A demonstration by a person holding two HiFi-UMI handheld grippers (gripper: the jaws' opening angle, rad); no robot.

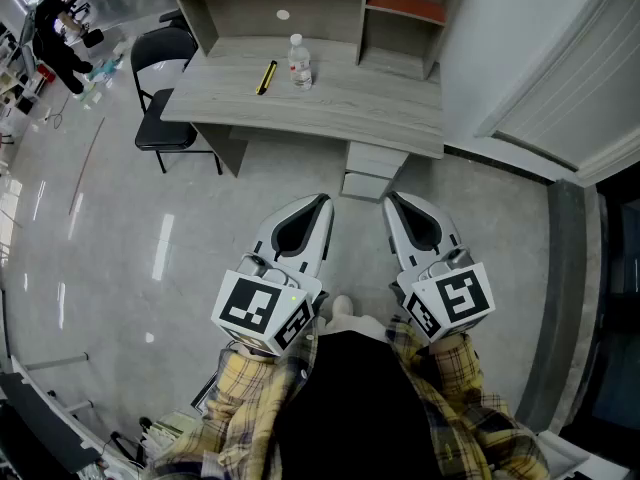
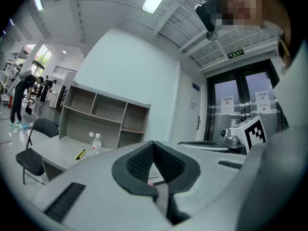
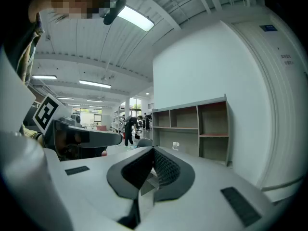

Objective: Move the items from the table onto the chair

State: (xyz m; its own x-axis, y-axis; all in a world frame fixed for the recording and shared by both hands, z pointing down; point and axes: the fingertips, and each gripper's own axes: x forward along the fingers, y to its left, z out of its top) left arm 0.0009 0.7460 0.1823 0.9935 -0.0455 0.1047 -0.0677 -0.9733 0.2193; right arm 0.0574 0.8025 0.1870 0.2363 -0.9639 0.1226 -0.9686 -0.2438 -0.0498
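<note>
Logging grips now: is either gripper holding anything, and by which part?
Nothing is held: left gripper and right gripper are shut and empty, short of the table.

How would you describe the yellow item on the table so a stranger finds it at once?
Find the grey desk in front of the open shelves. A water bottle stands on it; the yellow item lies just left of it in the head view. It alone is slim, lying flat, yellow with black.

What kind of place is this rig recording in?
Probably an office or lab workroom: a grey wood-grain desk with an open grey shelf unit at its back, a black metal-framed chair beside it, and glass double doors under a green exit sign.
</note>
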